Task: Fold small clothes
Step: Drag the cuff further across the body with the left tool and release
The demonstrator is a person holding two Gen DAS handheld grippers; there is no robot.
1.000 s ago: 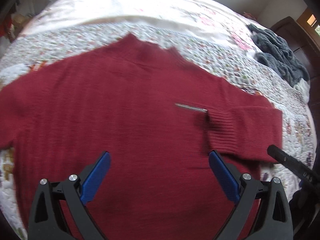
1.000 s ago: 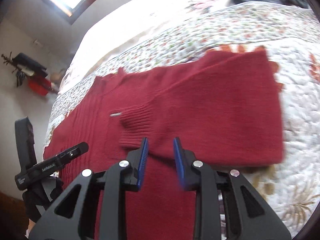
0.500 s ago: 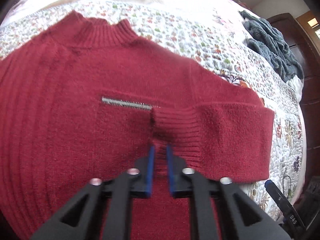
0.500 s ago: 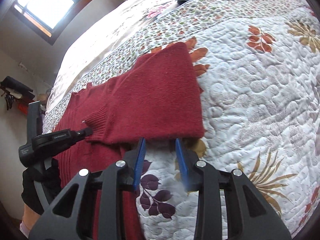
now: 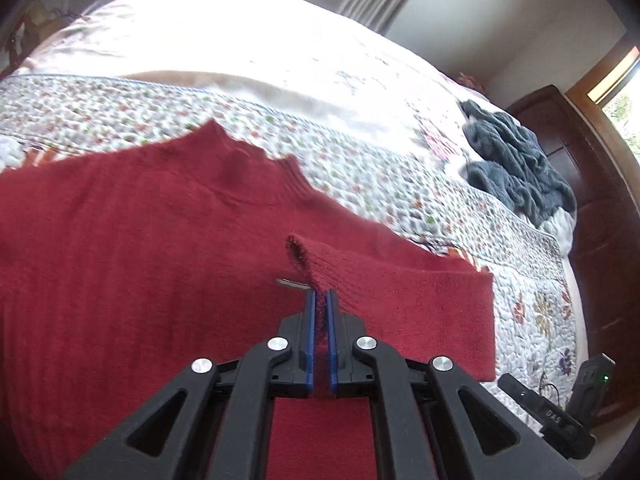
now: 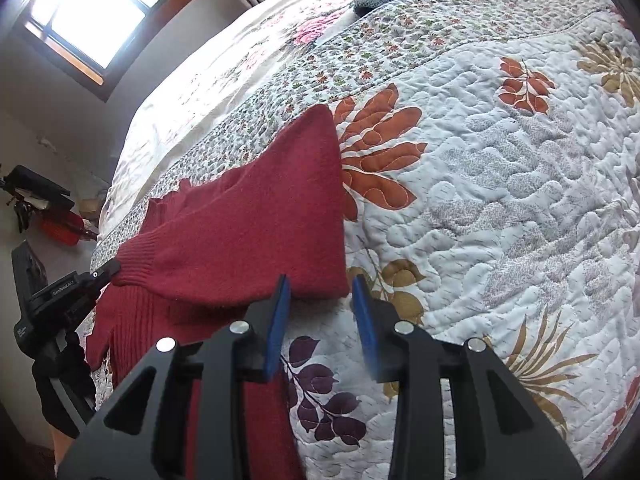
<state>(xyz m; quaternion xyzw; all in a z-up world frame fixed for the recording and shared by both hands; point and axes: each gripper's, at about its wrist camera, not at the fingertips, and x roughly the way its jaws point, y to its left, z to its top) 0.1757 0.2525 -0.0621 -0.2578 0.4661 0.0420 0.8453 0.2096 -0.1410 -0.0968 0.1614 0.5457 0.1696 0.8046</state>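
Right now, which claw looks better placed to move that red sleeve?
Probably the left claw: it is shut on the sleeve cuff. The right claw is open at the sleeve's folded edge.

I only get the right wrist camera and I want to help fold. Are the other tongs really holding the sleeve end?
Observer: Yes. In the left wrist view the left tongs are shut on the ribbed cuff, which stands up off the front of the red sweater.
Operator: Is anything hiding near the cuff?
Observer: A small silver zipper pokes out just left of it.
Operator: What's past the bed on that side?
Observer: Dark wooden furniture, behind the grey blanket.
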